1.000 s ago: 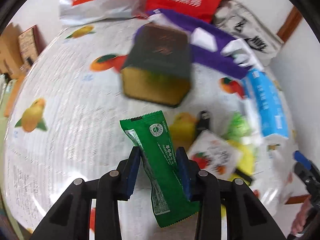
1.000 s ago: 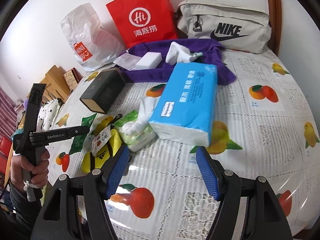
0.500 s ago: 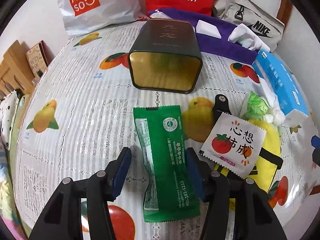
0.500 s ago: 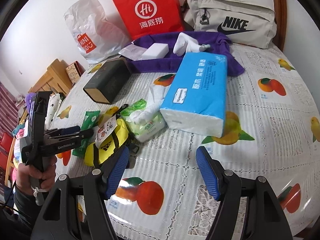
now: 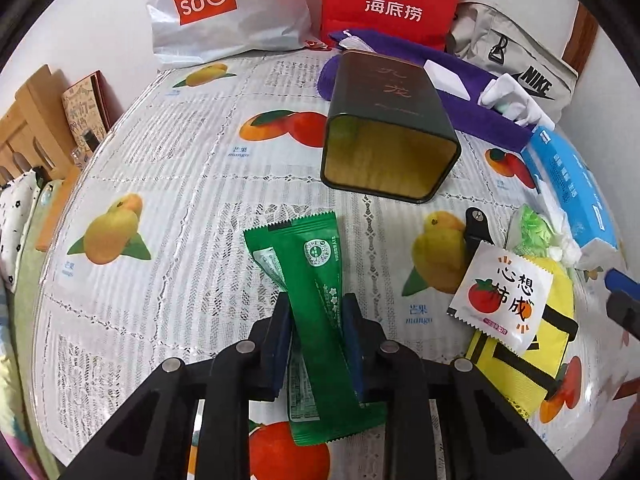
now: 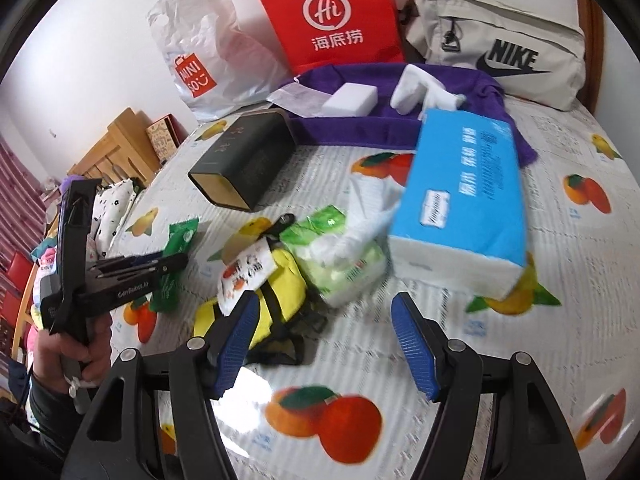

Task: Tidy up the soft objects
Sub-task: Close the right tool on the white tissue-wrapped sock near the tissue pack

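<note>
My left gripper (image 5: pixel 316 320) is shut on a green snack packet (image 5: pixel 316 280), pinching its middle; the packet also shows in the right wrist view (image 6: pixel 176 256). A dark tin box (image 5: pixel 388 136) lies on its side with its open end facing me, just beyond the packet. A white tomato sachet (image 5: pixel 504 292) rests on a yellow pouch (image 5: pixel 532 352). My right gripper (image 6: pixel 320 344) is open and empty above the table, near the yellow pouch (image 6: pixel 280 280), a green wet-wipe pack (image 6: pixel 340 264) and a blue tissue pack (image 6: pixel 464 200).
A purple cloth (image 6: pixel 360 120) with a white sponge (image 6: pixel 352 98) lies at the back. Behind it stand a red paper bag (image 6: pixel 332 20), a Miniso plastic bag (image 6: pixel 200 64) and a grey Nike bag (image 6: pixel 500 44). A wooden chair (image 5: pixel 36 120) stands at the table's left edge.
My left gripper has closed from open onto the green packet. My right gripper has moved closer to the pile of objects and stays open.
</note>
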Motion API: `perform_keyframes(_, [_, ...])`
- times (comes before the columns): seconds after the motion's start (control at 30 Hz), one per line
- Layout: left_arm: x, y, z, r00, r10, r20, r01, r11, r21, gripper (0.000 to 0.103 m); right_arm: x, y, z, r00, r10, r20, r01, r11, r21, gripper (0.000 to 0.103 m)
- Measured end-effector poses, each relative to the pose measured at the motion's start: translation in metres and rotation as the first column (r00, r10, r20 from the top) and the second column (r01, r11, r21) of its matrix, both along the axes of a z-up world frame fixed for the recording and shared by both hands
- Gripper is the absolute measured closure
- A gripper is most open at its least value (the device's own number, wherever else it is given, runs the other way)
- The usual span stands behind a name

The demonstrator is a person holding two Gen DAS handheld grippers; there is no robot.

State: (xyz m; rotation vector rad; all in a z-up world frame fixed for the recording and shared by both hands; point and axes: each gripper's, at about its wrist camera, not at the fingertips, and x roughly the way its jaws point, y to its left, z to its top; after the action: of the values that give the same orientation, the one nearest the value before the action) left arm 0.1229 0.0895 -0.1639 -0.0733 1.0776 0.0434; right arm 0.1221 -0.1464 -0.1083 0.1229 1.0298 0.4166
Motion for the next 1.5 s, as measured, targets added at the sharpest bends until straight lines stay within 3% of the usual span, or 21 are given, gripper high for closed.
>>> perform_keyframes(0.1, [0.000,0.001,0.000,1.000,-0.004,0.004,0.004,1.000,-0.004,0.079,0.008,0.010,-0.001,1.000,0.016,0.019,-0.016,1.000,0.003,0.036])
perform_keyframes(0.33, [0.000,0.003,0.000,1.000,-0.008,0.005,0.008,1.000,-0.022,0.077,0.025,0.028,-0.011,0.998,0.009,0.059,-0.005,0.998,-0.058,0.052])
perform_keyframes(0.5, [0.001,0.001,-0.001,1.000,-0.017,0.010,0.017,1.000,-0.019,0.075,0.028,0.034,-0.021,0.997,-0.008,0.077,0.018,0.993,-0.120,0.053])
perform_keyframes(0.63, [0.001,0.000,-0.001,1.000,-0.017,0.010,0.017,1.000,-0.018,0.075,0.031,0.034,-0.027,0.996,-0.025,0.083,0.034,0.994,-0.105,0.056])
perform_keyframes(0.77, [0.002,-0.001,-0.002,1.000,-0.021,0.010,0.021,1.000,-0.014,0.074,0.035,0.034,-0.028,0.998,-0.007,0.065,0.012,0.997,-0.076,0.076])
perform_keyframes(1.1, [0.003,-0.001,-0.001,1.000,-0.020,0.017,0.020,1.000,-0.024,0.074,0.024,0.028,-0.011,0.996,0.004,0.085,-0.002,1.000,-0.026,0.077])
perform_keyframes(1.5, [-0.007,-0.010,0.001,1.000,-0.013,-0.006,0.013,1.000,0.004,0.074,-0.033,-0.010,0.005,0.997,0.018,0.072,-0.014,0.998,-0.054,0.077])
